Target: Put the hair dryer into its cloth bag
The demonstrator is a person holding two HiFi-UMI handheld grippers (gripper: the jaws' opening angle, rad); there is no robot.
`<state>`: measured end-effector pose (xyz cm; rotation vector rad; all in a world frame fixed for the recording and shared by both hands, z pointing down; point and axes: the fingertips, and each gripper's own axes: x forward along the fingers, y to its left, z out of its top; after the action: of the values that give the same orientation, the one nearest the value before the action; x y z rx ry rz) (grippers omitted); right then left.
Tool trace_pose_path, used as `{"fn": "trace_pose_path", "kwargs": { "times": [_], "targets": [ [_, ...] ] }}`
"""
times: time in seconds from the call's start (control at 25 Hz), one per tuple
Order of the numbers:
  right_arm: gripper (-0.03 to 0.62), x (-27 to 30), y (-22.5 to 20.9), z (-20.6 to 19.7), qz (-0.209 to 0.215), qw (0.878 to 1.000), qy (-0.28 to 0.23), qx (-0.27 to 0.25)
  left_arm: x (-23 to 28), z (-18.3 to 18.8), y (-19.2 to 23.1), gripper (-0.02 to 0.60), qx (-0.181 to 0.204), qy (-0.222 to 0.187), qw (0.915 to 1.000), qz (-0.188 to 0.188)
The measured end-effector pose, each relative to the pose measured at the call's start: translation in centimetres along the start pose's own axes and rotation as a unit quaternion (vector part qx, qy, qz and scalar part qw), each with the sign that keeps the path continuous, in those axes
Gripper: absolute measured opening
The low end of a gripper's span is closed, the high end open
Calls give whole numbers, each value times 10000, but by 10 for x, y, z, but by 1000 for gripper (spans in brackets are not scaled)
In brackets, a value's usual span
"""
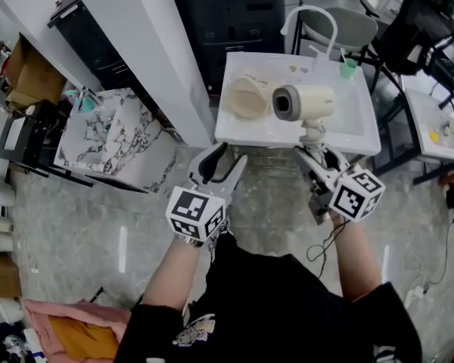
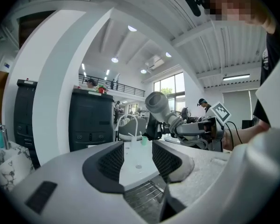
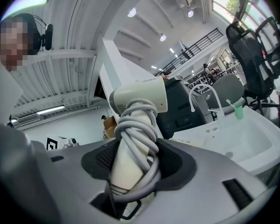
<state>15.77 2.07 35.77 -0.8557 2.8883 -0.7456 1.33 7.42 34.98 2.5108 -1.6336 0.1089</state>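
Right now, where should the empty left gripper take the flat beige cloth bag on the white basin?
Pinch the beige cloth bag at its near edge, left gripper coming from the front: it lies flat on the white basin, so only an edge offers a bite.

The left forearm and the right forearm reach forward side by side; the left gripper points ahead, nearly level, its jaws wide apart with nothing between them; the right gripper points the same way, its jaws closed on the cord-wrapped handle of the hair dryer, holding it upright.
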Motion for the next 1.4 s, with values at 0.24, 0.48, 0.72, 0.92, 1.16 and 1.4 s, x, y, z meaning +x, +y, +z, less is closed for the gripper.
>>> {"fn": "trace_pose_path", "kwargs": {
  "times": [0.24,0.48,0.72,0.92,1.16,1.4],
  "targets": [
    [222,57,-3,11,-198,9998,-63,58,17,9,62,176,3,49,9998,-180],
    [222,105,-6,23,-498,9986,-134,66,36,15,115,176,50,143,9988,-466],
    [222,150,-5,33,-785,9966,-235,94,53,21,165,176,179,210,9968,-756],
    [222,175,-3,38,-1005,9945,-292,98,67,24,195,176,216,240,9946,-986],
    [222,195,-7,39,-1229,9919,-286,120,86,17,215,176,291,379,9908,-1267],
    [222,208,-13,38,-1367,9900,-285,180,105,6,226,176,332,528,9877,-1434]
  ]
}}
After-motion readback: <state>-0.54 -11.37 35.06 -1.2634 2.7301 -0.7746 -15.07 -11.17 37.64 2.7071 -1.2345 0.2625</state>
